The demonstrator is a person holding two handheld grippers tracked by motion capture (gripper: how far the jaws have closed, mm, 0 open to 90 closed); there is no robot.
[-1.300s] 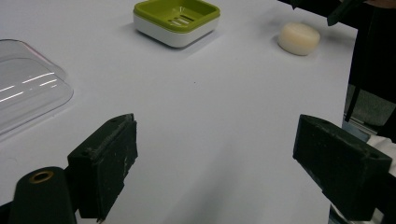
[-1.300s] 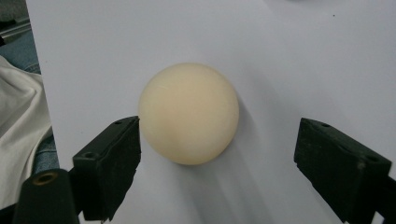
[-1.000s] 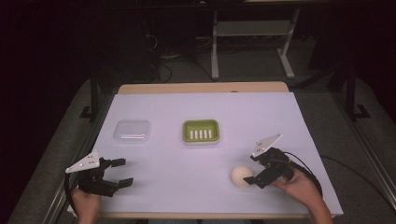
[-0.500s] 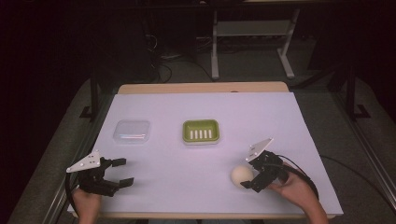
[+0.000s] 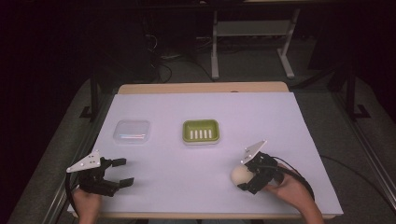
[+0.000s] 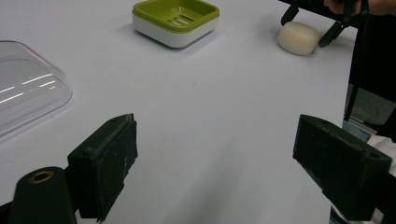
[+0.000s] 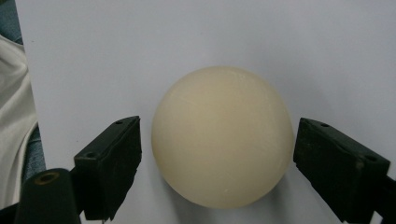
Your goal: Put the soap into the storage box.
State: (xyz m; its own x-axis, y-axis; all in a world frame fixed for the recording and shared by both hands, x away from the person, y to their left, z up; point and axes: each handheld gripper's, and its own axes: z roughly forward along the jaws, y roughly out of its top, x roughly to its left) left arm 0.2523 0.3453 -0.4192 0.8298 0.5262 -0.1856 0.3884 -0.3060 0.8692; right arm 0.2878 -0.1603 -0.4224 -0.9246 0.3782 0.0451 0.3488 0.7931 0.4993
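At the near edge of the table (image 5: 299,116), the right gripper (image 5: 243,179) sits low at the right, held in a hand (image 5: 285,190) that comes in from the bottom. Its jaws stand wide apart with the cream soap bar (image 5: 241,175) between them; in the right gripper view the soap bar (image 7: 223,136) lies flat on the pale sheet, a narrow gap showing on the left side and the right jaw just beside its edge, so it is bracketed rather than squeezed. At the near left, the left gripper (image 5: 122,171) is held by the other hand (image 5: 86,201), its jaws also spread wide with nothing between them but bare table, as the left gripper view shows. From that view the soap bar (image 6: 299,38) appears far off at the upper right, with the tips of the right gripper (image 6: 310,27) on either side of it. Farther back, about mid-table, a green soap dish (image 5: 201,131) with a white base and slotted tray sits empty, well apart from the soap. To its left lies a clear plastic lid (image 5: 132,131), flat on the table. Beyond the far edge, a metal stand (image 5: 252,35) rises from the dark floor.
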